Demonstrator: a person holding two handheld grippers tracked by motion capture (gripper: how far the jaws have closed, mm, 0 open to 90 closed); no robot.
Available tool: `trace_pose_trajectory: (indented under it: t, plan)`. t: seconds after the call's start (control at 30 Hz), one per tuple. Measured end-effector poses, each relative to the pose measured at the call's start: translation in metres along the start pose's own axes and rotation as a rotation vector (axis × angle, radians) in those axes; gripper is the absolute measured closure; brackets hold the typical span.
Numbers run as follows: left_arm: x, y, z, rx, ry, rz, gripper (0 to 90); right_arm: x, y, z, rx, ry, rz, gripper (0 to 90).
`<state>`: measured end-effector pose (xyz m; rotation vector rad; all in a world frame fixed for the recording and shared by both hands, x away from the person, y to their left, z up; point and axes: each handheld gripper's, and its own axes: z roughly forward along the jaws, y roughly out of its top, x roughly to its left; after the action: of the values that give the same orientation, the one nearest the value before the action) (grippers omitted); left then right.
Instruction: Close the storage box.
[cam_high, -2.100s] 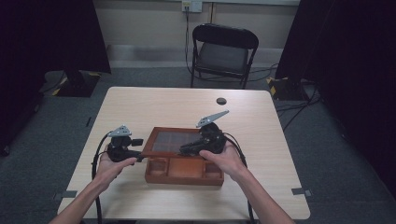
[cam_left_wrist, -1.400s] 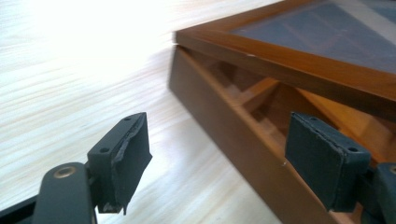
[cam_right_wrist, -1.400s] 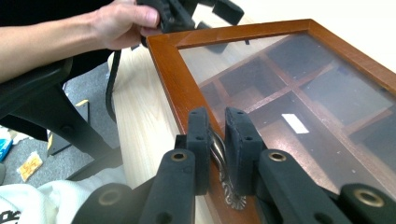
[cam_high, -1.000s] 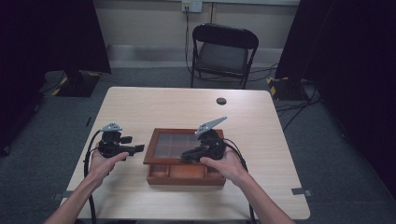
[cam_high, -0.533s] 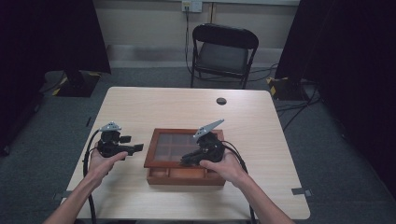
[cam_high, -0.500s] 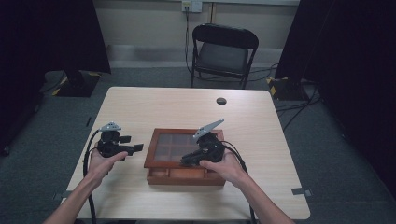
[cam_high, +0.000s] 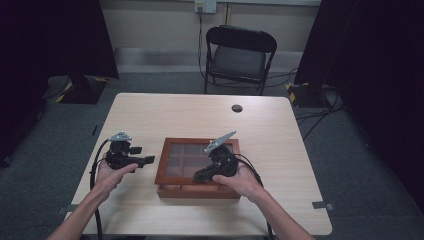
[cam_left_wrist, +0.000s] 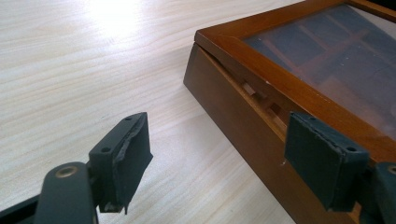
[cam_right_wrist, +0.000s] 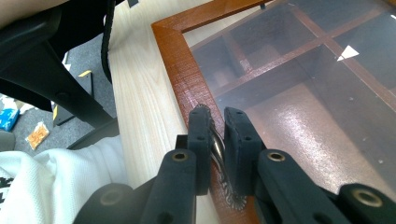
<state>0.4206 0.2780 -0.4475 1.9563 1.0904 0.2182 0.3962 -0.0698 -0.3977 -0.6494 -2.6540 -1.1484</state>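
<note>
Right gripper view – jaws clamp the lid's metal handle (cam_right_wrist: 217, 154) on the wooden box (cam_right_wrist: 180, 70).

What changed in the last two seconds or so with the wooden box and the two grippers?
The lid, raised earlier, has come down nearly shut on the wooden box. The left gripper drew back off its edge, open. The right gripper stays clamped on the metal handle. The box hasn't shifted.
</note>
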Motion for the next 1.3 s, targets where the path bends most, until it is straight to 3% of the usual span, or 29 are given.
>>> trace_pose_trajectory:
  t: [0.97, 1.3]
  plan:
    - [-0.001, 0.0, 0.001, 0.006, -0.015, 0.01, 20.6, -0.006, -0.013, 0.025, 0.081, 0.016, 0.026, 82.5]
    - [-0.002, 0.0, 0.003, 0.014, -0.009, 0.009, 20.6, -0.01, -0.017, 0.026, 0.057, 0.031, 0.05, 82.3]
